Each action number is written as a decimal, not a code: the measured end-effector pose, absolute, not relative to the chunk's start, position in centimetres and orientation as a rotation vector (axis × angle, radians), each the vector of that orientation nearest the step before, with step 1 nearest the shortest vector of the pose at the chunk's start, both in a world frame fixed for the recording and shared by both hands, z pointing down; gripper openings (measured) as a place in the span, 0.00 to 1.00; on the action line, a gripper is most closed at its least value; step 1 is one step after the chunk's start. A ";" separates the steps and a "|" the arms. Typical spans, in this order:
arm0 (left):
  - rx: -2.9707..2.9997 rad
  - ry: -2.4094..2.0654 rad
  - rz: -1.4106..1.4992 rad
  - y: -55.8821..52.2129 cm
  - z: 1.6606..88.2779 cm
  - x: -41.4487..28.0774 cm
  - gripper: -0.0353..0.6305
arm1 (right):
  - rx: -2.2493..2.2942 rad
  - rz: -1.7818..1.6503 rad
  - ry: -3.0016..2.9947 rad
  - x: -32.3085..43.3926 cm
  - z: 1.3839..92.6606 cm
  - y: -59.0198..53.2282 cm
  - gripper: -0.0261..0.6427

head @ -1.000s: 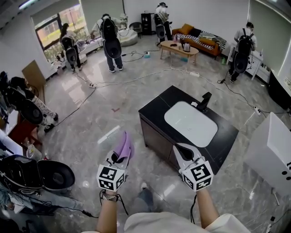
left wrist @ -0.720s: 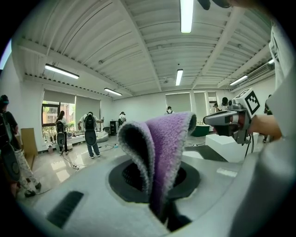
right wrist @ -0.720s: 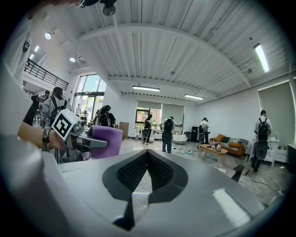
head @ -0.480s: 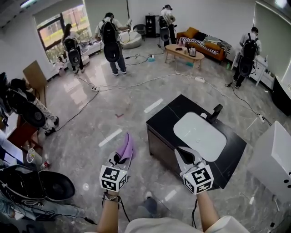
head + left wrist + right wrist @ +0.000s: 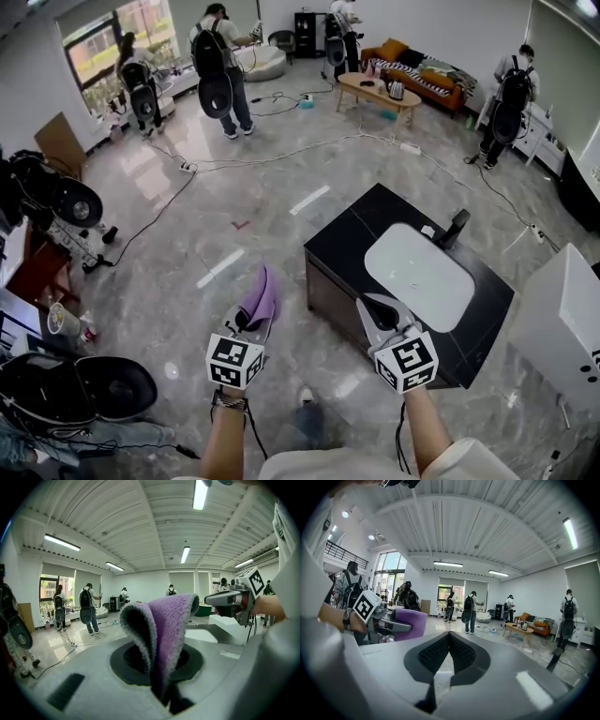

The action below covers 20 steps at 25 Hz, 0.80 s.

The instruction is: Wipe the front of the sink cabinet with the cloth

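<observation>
The left gripper (image 5: 246,323) is clenched on the purple cloth (image 5: 261,292), whose folded end stands up between its jaws. The cloth hangs over the floor (image 5: 187,234), left of the sink cabinet (image 5: 330,292) and apart from its front face. The right gripper (image 5: 368,307) is clenched with nothing in it. It hovers at the front edge of the cabinet's black tabletop (image 5: 361,225), near the white basin (image 5: 419,264).

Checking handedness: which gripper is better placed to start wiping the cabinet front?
Left, probably: the left gripper holds the cloth. The right gripper, nearer the cabinet, is shut and empty.
</observation>
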<state>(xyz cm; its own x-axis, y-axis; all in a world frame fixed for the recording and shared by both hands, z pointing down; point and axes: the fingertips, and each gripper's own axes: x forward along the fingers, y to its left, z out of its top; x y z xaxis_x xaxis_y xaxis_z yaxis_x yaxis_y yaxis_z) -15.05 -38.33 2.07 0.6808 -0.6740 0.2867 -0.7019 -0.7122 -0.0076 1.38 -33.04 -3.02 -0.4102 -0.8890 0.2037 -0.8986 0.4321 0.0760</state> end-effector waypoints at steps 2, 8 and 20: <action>2.781 -1.132 0.416 -39.4 2.8 -15.2 0.12 | 1.570 0.076 -2.465 1.1 -2.5 -34.1 0.05; 2.771 -1.100 0.423 -42.0 4.6 -15.7 0.12 | 1.583 0.100 -2.451 0.2 -1.1 -36.5 0.05; 2.755 -1.025 0.434 -47.3 9.4 -13.5 0.12 | 1.621 0.170 -2.411 0.6 3.4 -40.7 0.05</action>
<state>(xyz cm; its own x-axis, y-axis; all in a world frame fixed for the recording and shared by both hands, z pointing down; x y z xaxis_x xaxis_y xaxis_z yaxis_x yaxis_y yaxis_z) -13.53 -47.35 9.36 0.7214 -0.6102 0.3274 -0.6597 -0.7493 0.0571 0.61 -40.72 3.36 -0.3614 -0.8971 0.2540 -0.9239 0.3813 0.0319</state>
